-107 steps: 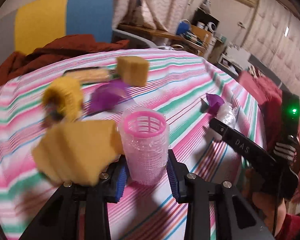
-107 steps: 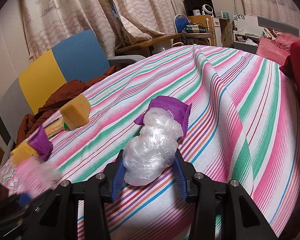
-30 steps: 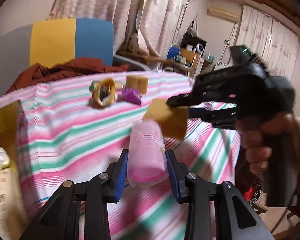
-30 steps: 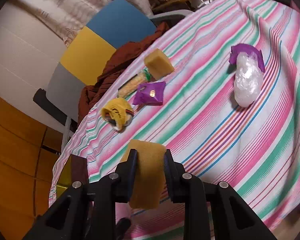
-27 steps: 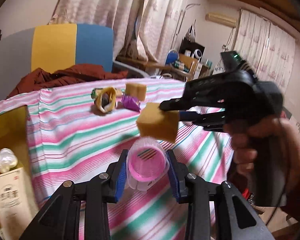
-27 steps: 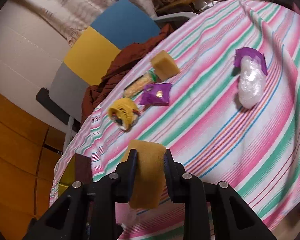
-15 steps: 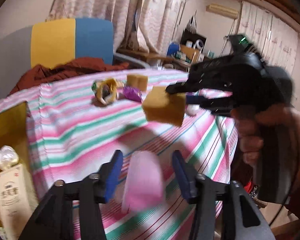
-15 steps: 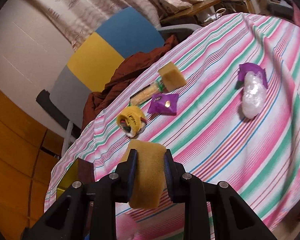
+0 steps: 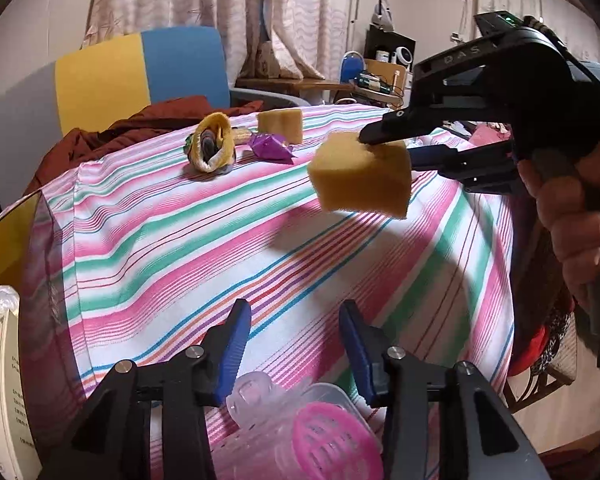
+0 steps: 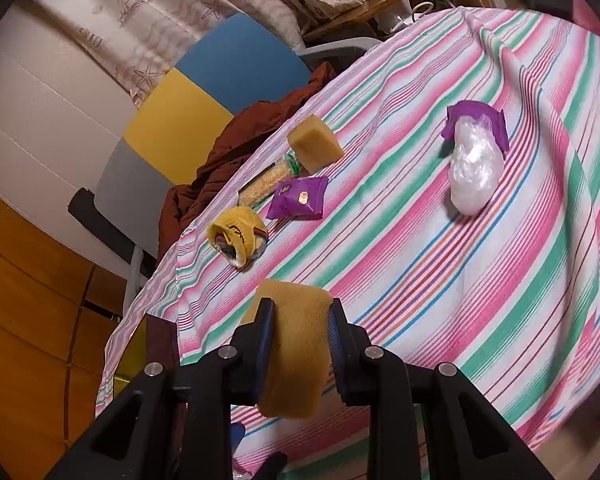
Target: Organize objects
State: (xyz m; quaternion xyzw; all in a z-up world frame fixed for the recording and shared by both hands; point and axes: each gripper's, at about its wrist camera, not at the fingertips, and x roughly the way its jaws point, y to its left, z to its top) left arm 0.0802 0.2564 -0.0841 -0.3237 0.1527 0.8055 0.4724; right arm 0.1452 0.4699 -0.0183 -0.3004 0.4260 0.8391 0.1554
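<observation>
tablecloth (image 9: 228, 240): woven cloth, matt, striped
held sponge (image 10: 296, 344): yellow foam, porous, matt
far sponge (image 10: 315, 144): same rough foam
hair roller (image 9: 332, 444): pink plastic mesh, near edge
purple packet (image 10: 298, 198): glossy foil
plastic wrap ball (image 10: 474, 172): clear, crinkled, shiny
gripper pads (image 9: 231, 348): blue, ribbed
carton (image 9: 0, 396): matt paper, left

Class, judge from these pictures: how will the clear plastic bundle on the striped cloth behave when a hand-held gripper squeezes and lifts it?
The plastic bundle looks crumpled and puffy, so it probably squashes easily and weighs little. Its glossy film may slip. Lying lumpy on the cloth, it seems unlikely to roll.
</observation>
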